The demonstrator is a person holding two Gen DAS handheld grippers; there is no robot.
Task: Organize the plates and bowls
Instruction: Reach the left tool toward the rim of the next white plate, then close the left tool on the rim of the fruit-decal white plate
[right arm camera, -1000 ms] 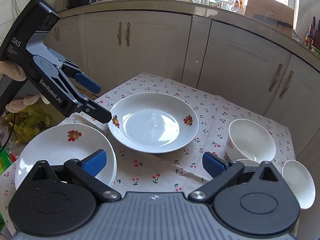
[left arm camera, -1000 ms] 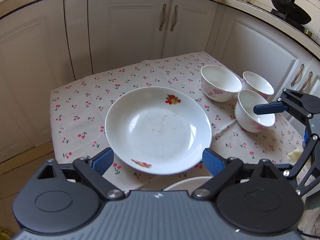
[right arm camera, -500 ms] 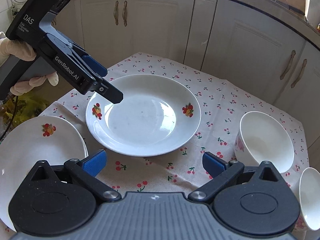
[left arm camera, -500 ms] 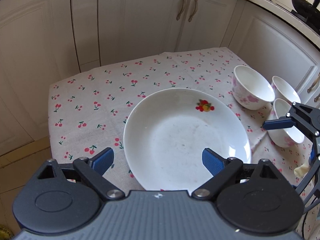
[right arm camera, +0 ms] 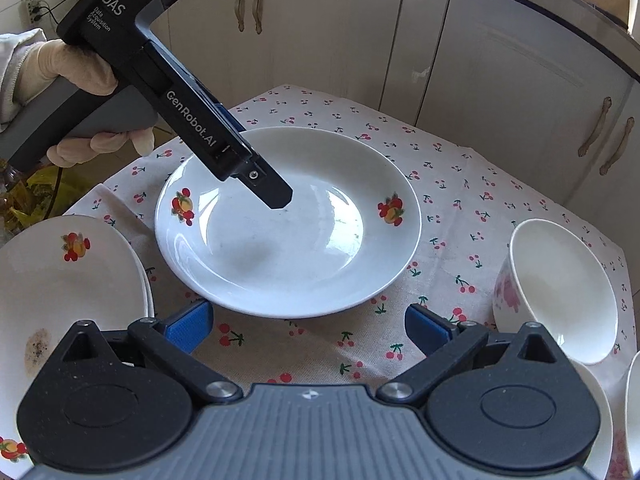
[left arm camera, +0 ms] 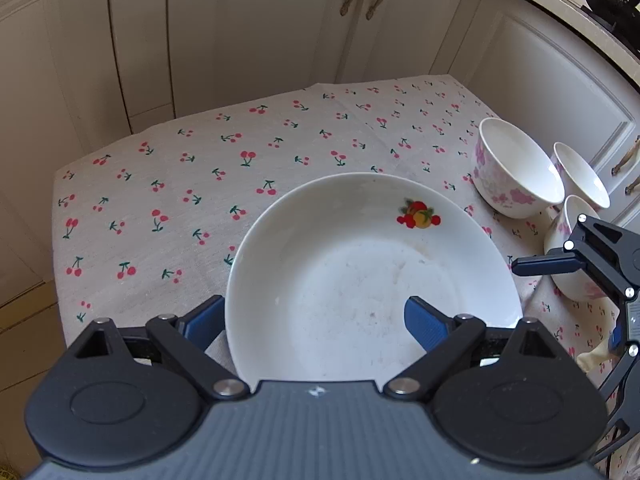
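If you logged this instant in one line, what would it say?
left claw: open, one finger over plate | right claw: open, empty | bowls: untouched on tablecloth

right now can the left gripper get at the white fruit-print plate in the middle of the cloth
Probably yes: the left gripper has open jaws straddling the white fruit-print plate's near rim, and nothing sits between them.

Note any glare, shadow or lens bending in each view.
Right wrist: window glare streaks the plate, and the left tongs cast a soft shadow on it. Left wrist: even light, no glare on the plate. Both: fisheye bows the cabinet doors.
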